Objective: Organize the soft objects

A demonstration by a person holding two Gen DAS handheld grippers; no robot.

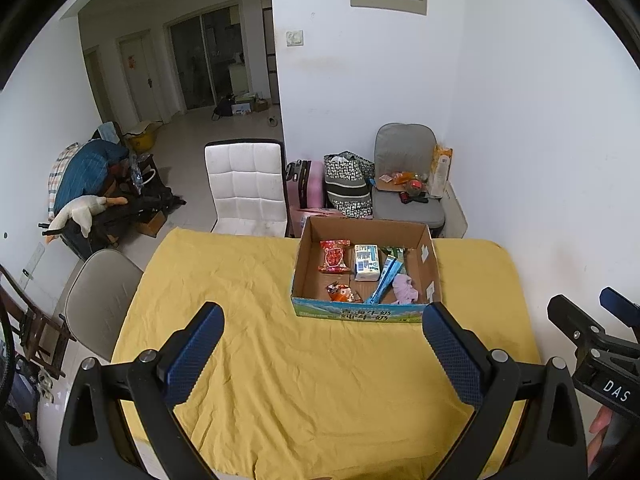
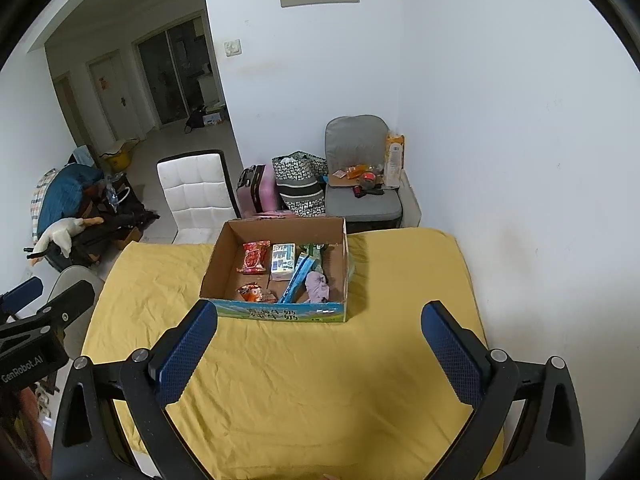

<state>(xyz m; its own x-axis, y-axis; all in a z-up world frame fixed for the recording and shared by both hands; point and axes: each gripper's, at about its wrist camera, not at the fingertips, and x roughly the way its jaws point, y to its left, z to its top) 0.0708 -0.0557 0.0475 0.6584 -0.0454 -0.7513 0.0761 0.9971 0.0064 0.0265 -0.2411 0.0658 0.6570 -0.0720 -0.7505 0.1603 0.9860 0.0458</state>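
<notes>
Cloth [image 1: 304,380], yellow and creased, covers the whole table and carries only one thing that I can see: the box [image 1: 362,312], far of centre and a little right. I judge the sorting nearly done or between rounds, since every soft item I can find already lies inside it. Red packet [image 1: 334,255] sits far left in the box, tissue pack [image 1: 367,262] just right of it, blue pouch [image 1: 385,282] slanting toward the near wall, pink cloth [image 1: 404,289] at the near right, and an orange packet [image 1: 340,293] at the near left.

Next, I think, comes a check for anything loose outside the box; if nothing turns up, I would only tidy the contents, reaching down over the near wall.

Both tools hover level above the near cloth, side by side and pointing at the box. My left gripper [image 1: 323,360] stands spread wide and empty; my right gripper [image 2: 319,358] likewise, fingers well apart, holding nothing.
</notes>
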